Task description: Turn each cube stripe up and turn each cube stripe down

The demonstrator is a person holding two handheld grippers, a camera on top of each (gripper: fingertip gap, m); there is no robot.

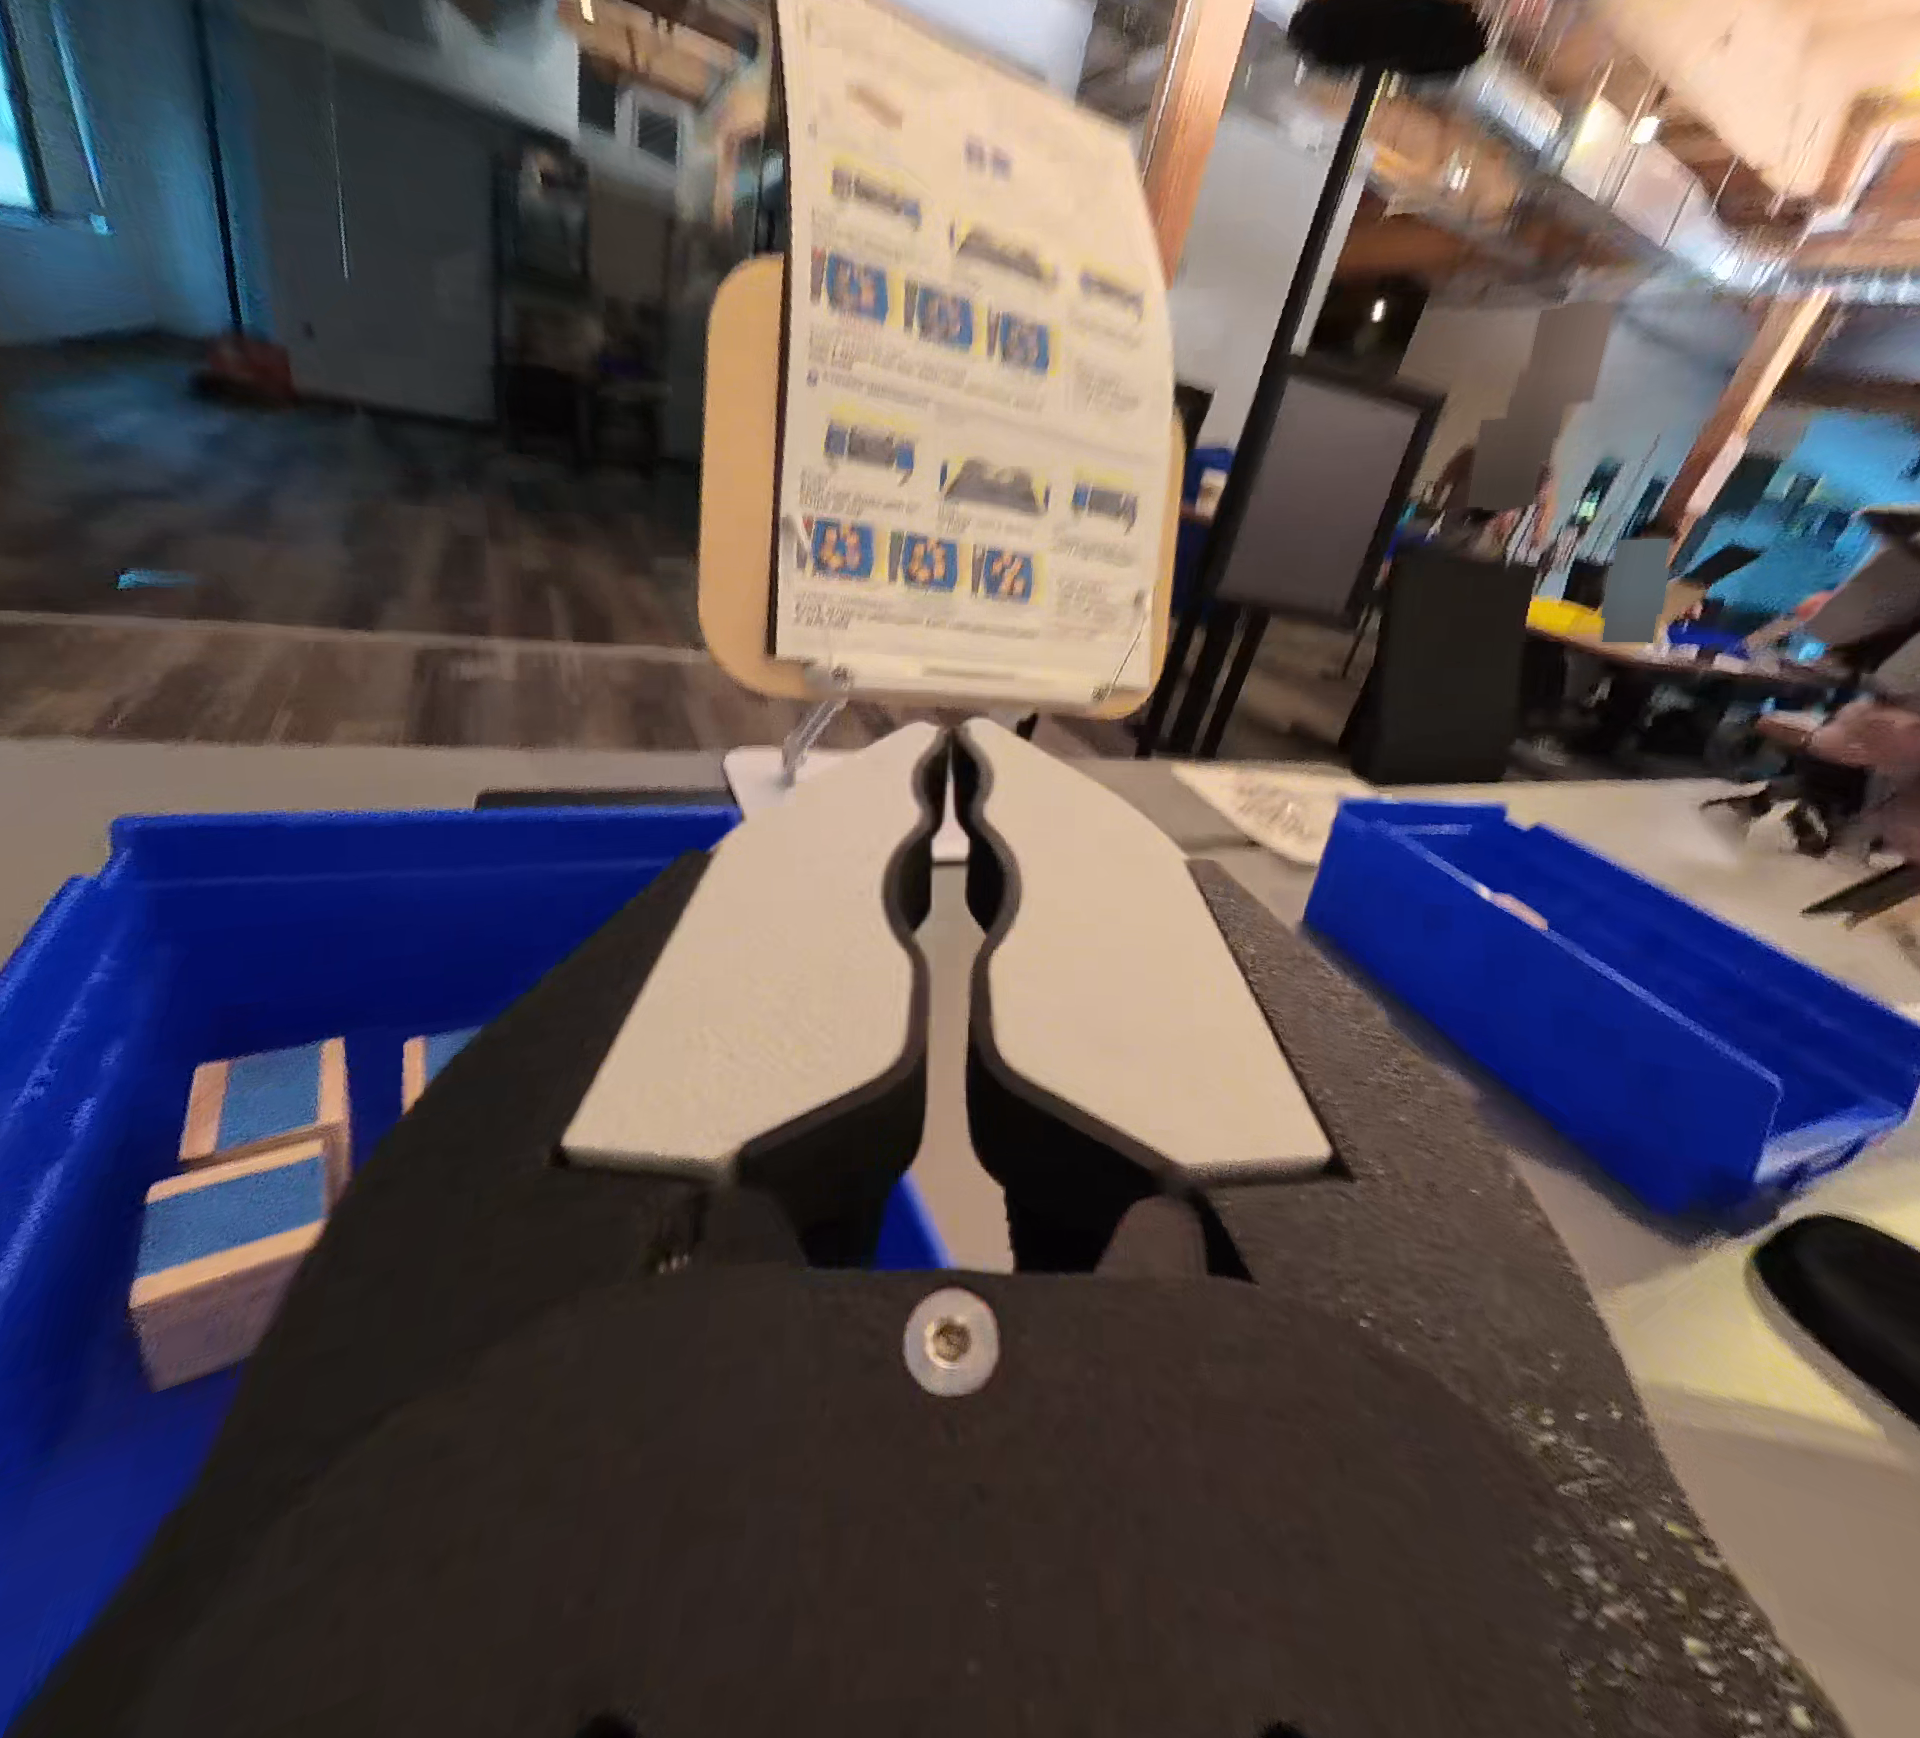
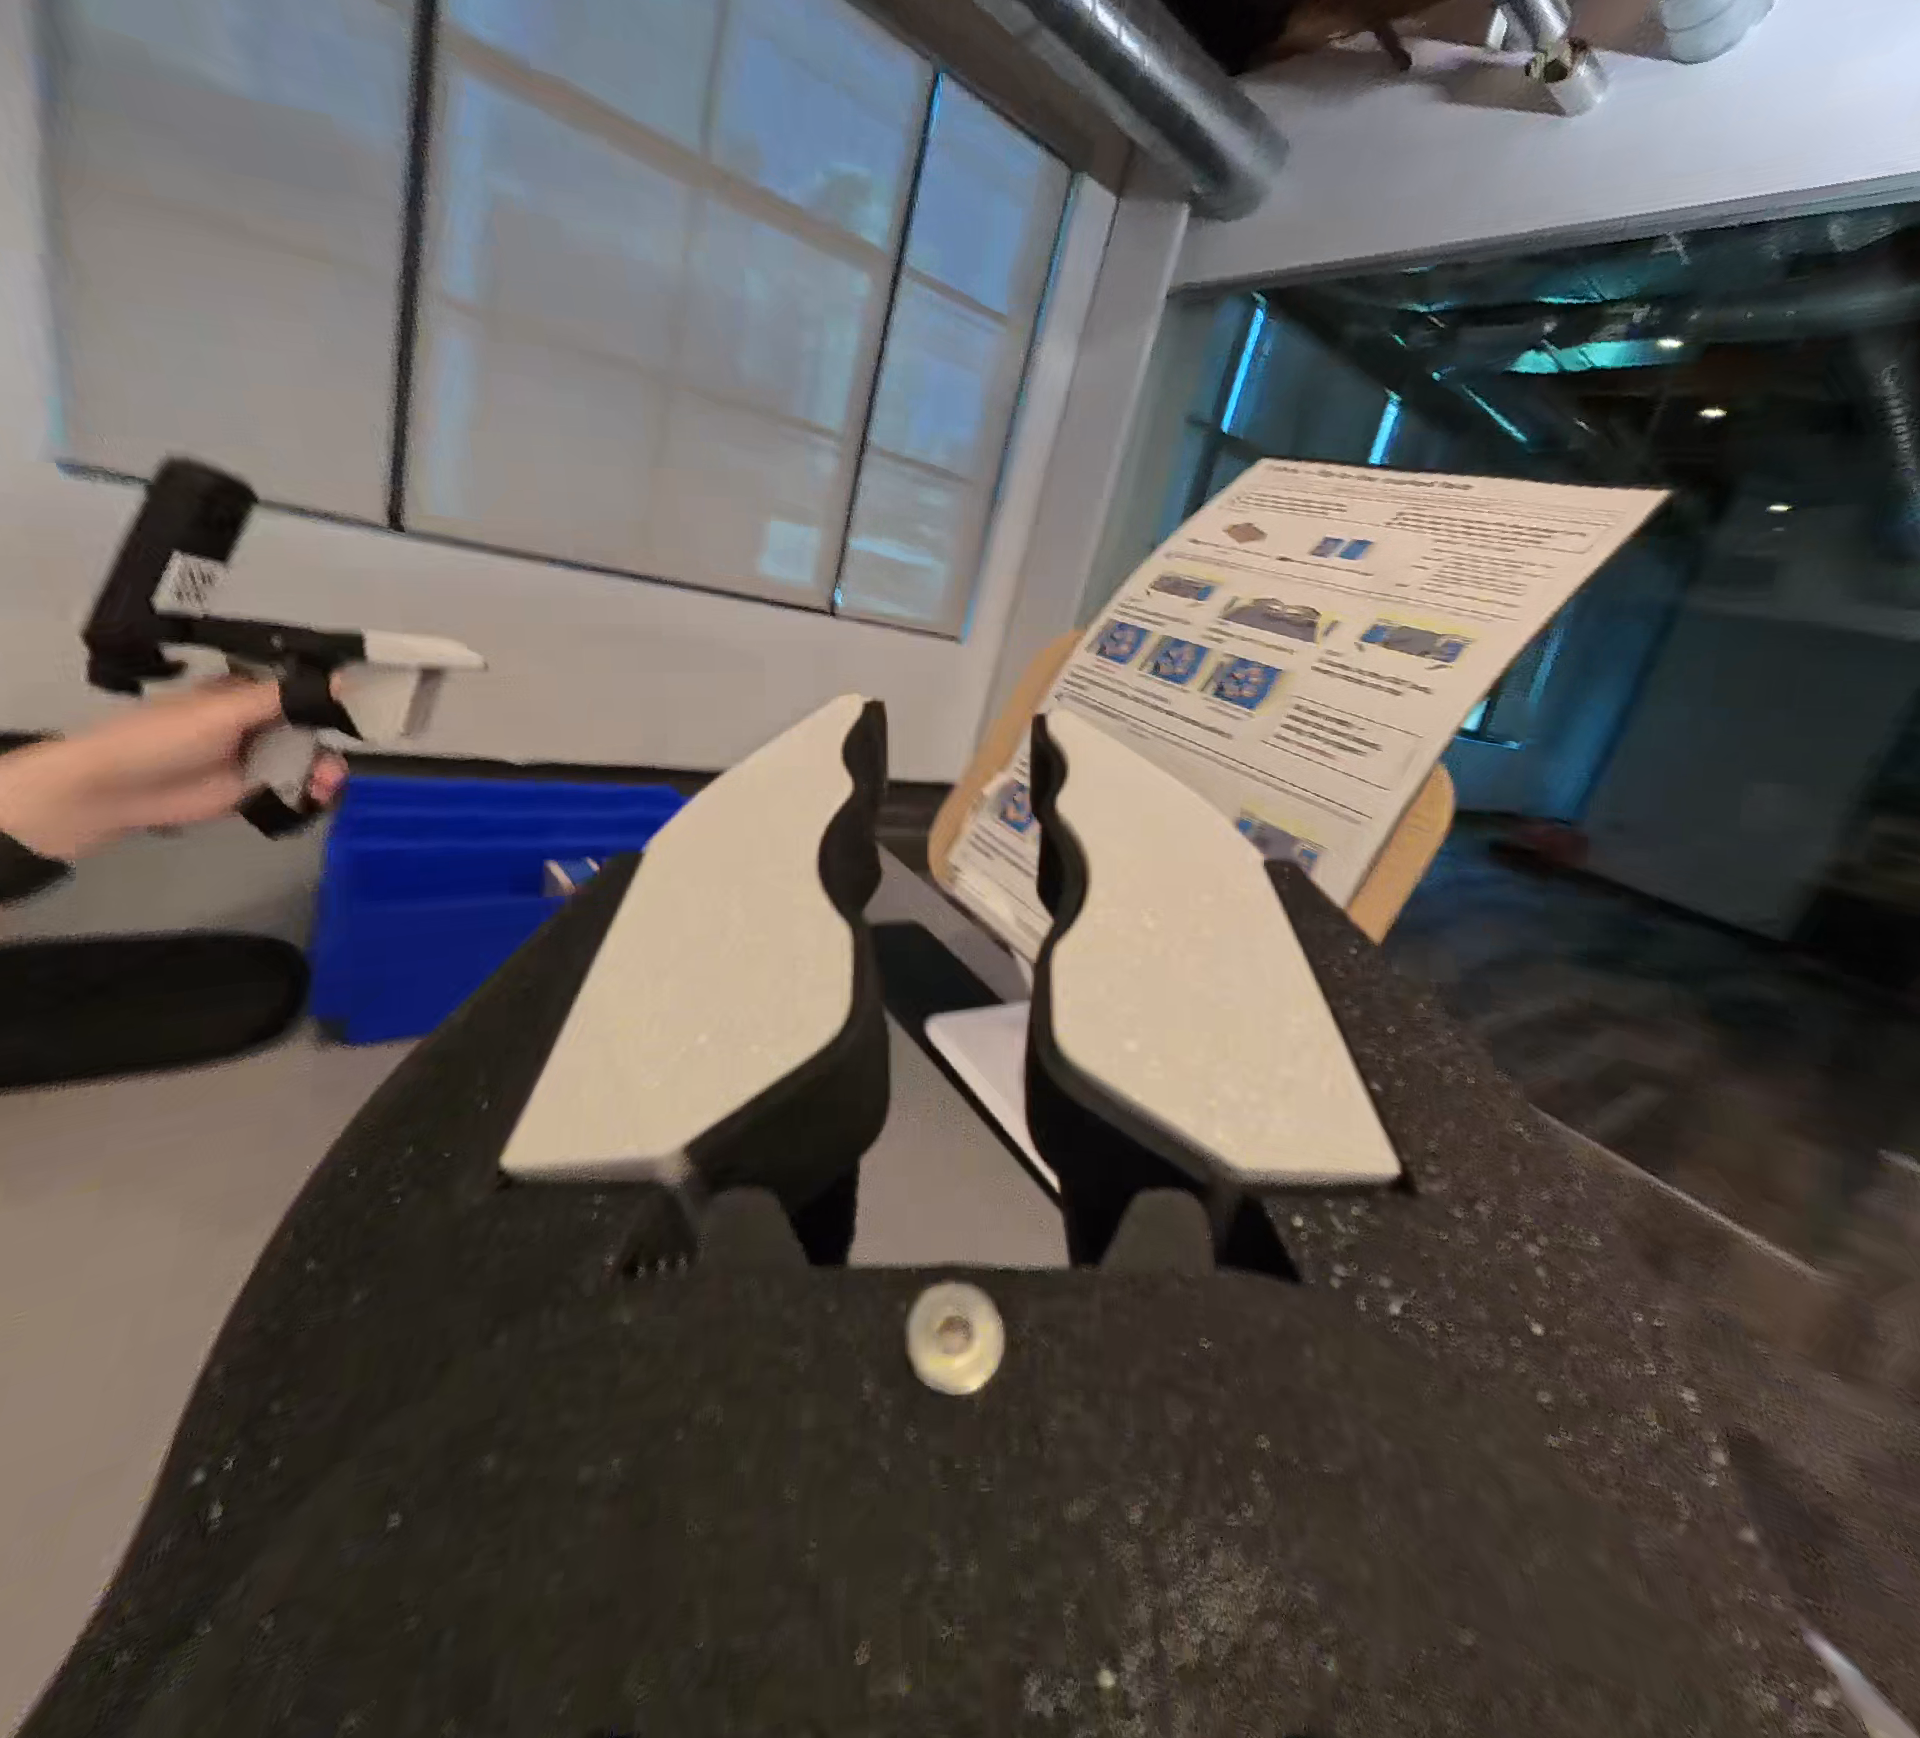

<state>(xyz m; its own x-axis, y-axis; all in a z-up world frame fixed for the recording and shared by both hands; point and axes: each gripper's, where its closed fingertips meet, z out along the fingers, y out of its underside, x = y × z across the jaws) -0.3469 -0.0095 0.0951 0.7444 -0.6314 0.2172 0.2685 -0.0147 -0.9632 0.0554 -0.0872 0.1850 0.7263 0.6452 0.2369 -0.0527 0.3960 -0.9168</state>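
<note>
Left tongs (image 1: 951, 738) closed beside illustrated sheet (image 1: 971, 400)

A pale grey table (image 1: 312, 774) carries the lot. At nine o'clock sits a deep blue bin (image 1: 416, 867); at three o'clock, well apart from it, a shallower blue tray (image 1: 1558, 992). At twelve o'clock a white stand base (image 2: 987, 1054) rests on the surface, beside a printed sheet (image 1: 1262, 805) lying flat.

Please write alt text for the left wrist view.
The shut, empty left gripper is above a blue bin holding striped cubes. A printed sheet stands behind on the grey table, a second bin at right.
</note>
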